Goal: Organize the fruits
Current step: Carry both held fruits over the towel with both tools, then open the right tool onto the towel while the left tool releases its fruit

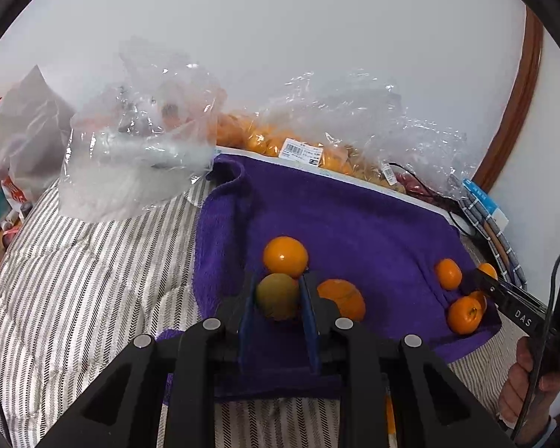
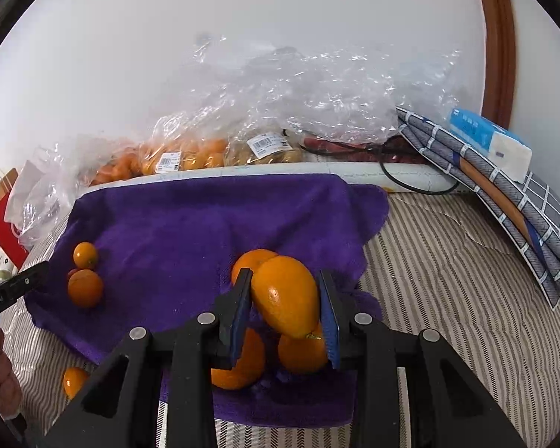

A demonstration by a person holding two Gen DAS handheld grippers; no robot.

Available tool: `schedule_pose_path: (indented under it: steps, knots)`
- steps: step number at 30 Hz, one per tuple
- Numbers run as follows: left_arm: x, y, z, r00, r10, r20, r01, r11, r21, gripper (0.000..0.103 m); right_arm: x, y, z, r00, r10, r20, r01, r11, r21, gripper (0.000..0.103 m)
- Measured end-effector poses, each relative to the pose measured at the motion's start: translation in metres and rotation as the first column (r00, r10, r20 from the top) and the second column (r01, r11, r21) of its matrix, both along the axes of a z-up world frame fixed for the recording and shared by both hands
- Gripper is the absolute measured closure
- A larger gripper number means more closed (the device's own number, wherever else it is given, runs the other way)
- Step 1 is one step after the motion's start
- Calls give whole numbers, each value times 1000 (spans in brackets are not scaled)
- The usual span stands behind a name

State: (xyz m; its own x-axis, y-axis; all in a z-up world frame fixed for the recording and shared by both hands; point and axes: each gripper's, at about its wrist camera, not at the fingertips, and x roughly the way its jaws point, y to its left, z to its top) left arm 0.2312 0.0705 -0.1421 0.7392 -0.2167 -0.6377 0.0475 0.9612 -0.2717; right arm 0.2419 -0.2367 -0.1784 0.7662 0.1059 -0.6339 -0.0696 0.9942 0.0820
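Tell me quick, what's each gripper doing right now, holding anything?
Left gripper: closed on a greenish fruit over the purple towel.
Right gripper: closed on an orange above the same towel.

- A greenish-yellow fruit (image 1: 277, 296) sits clamped between the left tongs (image 1: 276, 298), above the purple towel (image 1: 354, 216).
- An oblong orange fruit (image 2: 285, 296) is gripped, tilted, in the right tongs (image 2: 285, 298).
- Small oranges (image 1: 448, 273) lie loose on the towel.

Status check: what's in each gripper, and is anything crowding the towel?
Left gripper shut on greenish fruit. Right gripper shut on orange. Loose oranges crowd both on purple towel.
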Motion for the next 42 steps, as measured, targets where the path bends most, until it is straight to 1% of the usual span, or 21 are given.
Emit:
schedule_pose_path:
  steps: [3,6,10,13,17,21,25,33,37,42]
  knots:
    - [1,0,-1,1000,2,-7,-2,1000,-5,80,1,3,-2,1000,-6,-6,6,1000,-25,69]
    - [2,-2,-2,1000,17,-6,-17,999,33,80,0,4,-2,1000,-10,5,11,999,-40,69]
    - [7,0,-5,1000,15,-21,-14,1000,23,80,-2,5,-3,1000,-10,10,11,999,-53,69]
    - [9,-1,-6,1000,16,-22,-15,999,47,80,-3,5,-3,1000,-21,13,22,997,-76,68]
    - [11,-8,-6,1000,11,-26,-9,996,84,80,-3,3,-2,1000,-23,10,23,998,-63,68]
    - [13,-10,-7,999,7,-35,-4,996,89,80,-4,3,-2,1000,-19,11,20,998,-58,68]
    - [13,-10,-7,999,6,-35,-2,996,91,80,-3,2,-3,999,-31,11,32,997,-71,66]
    - [13,-13,-9,999,-9,-37,12,995,95,80,-2,-6,-2,999,-49,-6,50,999,9,63]
    - [13,-16,-11,999,-15,-34,19,994,110,80,-3,0,-3,999,-51,-5,51,998,-30,63]
    - [14,-20,-13,999,-26,-39,30,993,114,80,-8,4,0,999,-45,29,47,997,-53,63]
